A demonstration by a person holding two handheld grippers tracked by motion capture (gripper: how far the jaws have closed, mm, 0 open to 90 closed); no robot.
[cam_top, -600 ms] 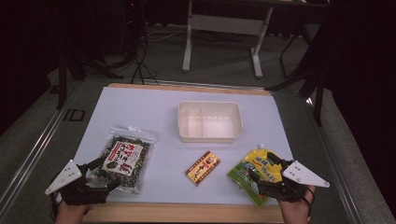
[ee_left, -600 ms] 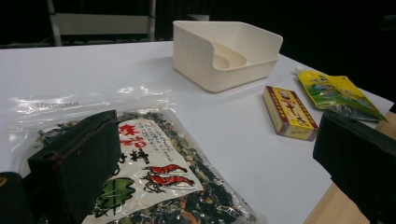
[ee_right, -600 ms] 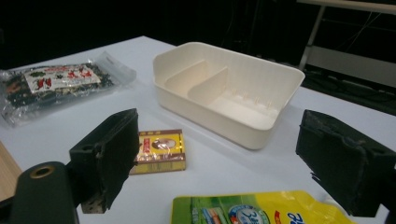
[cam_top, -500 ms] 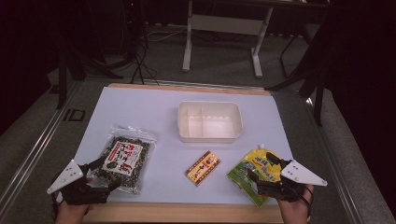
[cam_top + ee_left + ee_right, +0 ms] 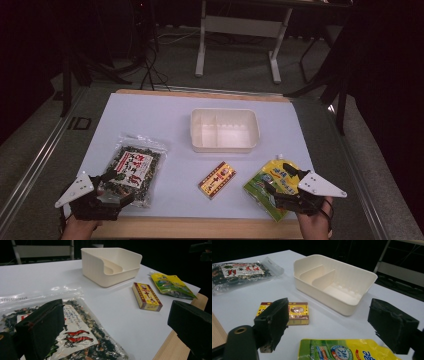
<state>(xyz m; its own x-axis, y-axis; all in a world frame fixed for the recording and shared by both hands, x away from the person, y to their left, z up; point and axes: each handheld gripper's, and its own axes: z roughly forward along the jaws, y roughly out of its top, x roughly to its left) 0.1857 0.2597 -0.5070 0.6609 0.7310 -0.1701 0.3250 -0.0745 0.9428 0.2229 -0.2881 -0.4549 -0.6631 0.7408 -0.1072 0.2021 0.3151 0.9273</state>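
Note:
A clear bag of dark dried snack (image 5: 134,167) lies at the front left of the white mat. My left gripper (image 5: 119,187) stands open over its near corner; in the left gripper view (image 5: 117,322) one jaw hangs above the bag (image 5: 82,335), the other past the table's edge. At the front right lies a green and yellow pouch (image 5: 265,177), and my right gripper (image 5: 277,182) is open above it, its jaws wide on either side of the pouch (image 5: 342,350). Between the two lies a small red and yellow box (image 5: 217,179).
A cream tray (image 5: 225,111) with dividers sits empty behind the box, mid-table. The white mat (image 5: 165,115) has bare room at the back left. A wooden table edge (image 5: 200,227) runs along the front. Desk legs and cables stand on the dark floor beyond.
The right gripper has edged slightly to the left over the pouch. The left gripper has barely shifted, and the objects lie where they were.

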